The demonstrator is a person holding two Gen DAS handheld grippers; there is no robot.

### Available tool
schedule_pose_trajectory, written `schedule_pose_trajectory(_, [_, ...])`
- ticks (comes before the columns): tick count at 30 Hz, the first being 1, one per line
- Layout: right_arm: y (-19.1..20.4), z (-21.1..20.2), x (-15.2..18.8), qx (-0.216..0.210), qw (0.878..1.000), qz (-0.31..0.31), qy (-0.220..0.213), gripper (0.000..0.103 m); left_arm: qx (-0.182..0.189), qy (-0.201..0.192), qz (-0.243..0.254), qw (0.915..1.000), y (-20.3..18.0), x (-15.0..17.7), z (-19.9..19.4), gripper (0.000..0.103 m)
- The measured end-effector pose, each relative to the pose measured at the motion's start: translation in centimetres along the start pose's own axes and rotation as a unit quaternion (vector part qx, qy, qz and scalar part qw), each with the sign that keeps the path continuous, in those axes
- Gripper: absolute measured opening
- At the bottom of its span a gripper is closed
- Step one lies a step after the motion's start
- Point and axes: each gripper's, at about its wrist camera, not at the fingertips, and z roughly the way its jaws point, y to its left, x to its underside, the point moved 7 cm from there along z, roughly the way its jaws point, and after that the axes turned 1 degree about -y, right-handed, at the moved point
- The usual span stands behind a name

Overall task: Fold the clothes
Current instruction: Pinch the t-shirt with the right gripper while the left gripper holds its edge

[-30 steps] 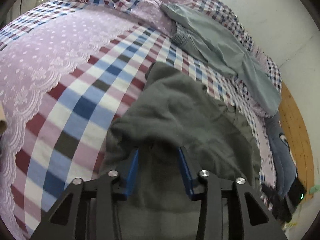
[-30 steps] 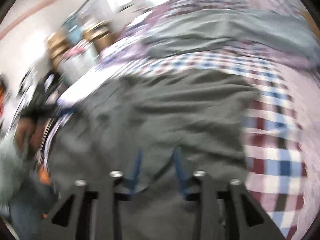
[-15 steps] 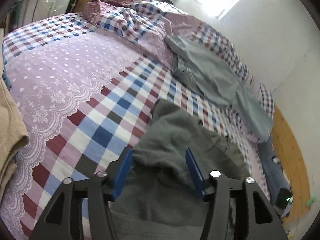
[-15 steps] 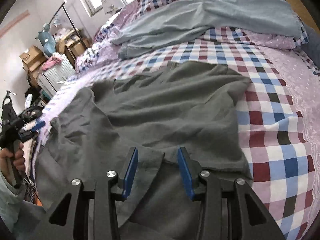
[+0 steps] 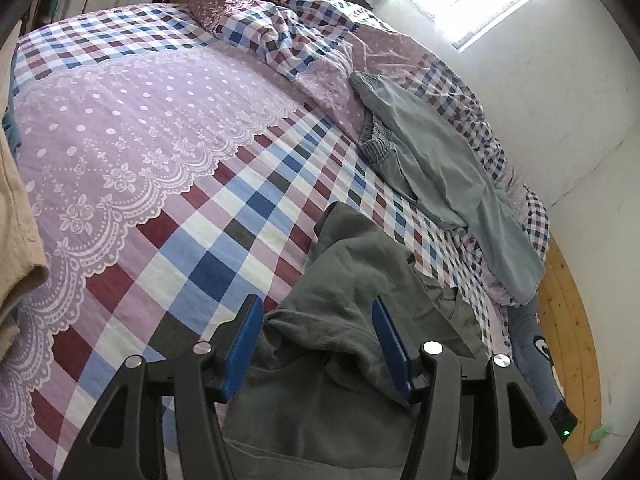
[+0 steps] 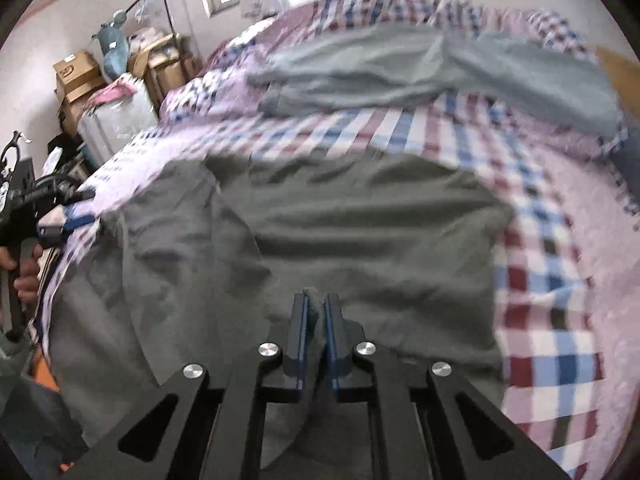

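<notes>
A: How far is the folding, as you judge it?

B: I think it is at the beginning. The dark grey shirt (image 6: 360,232) lies spread on the bed (image 5: 132,128), mostly flat, near the edge where the person stands. I see no clean fold in it yet. One part at the left side is bunched up and lies over the rest.

A: And the claws?

B: The right claw (image 6: 316,312) has just closed, and its two blue pads are pressed together with a bit of the shirt's near edge pinched between them. The left claw (image 5: 316,320) is spread. The bunched part of the shirt lies between its pads, but the pads do not press on it.

A: So what is left to do?

B: Nearly all, I believe: the left side must be taken, the wrinkles made smooth, then the shirt folded. A light grey pair of trousers (image 5: 432,160) waits further back on the bed, not folded, well apart from the shirt.

A: How does the shirt look?

B: Soft and thin, with many small wrinkles. The right wrist view is a little blurred, so I cannot tell the details of the seams.
</notes>
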Motion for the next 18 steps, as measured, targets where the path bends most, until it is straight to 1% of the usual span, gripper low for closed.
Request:
schedule_pose_trajectory(3, [-1.2, -1.2, -1.7, 0.031, 0.999, 0.014, -0.027, 0.006, -0.001, -0.001, -0.007, 1.0, 0.2, -0.2, 0.0, 0.061])
schedule_pose_trajectory(7, [-3.1, -1.1, -3.6, 0.052, 0.998, 0.029, -0.032, 0.006, 0.0, -0.01, -0.014, 0.9999, 0.4, -0.5, -0.2, 0.061])
schedule_pose_trajectory(12, [-4.4, -0.3, -6.7, 0.048, 0.997, 0.051, -0.033, 0.006, 0.005, -0.02, -0.027, 0.9994, 0.6, -1.0, -0.6, 0.061])
schedule_pose_trajectory(18, [-5.3, -0.5, -10.5, 0.091, 0.994, 0.046, -0.042, 0.006, 0.003, -0.038, -0.023, 0.999, 0.3, -1.3, -1.0, 0.061])
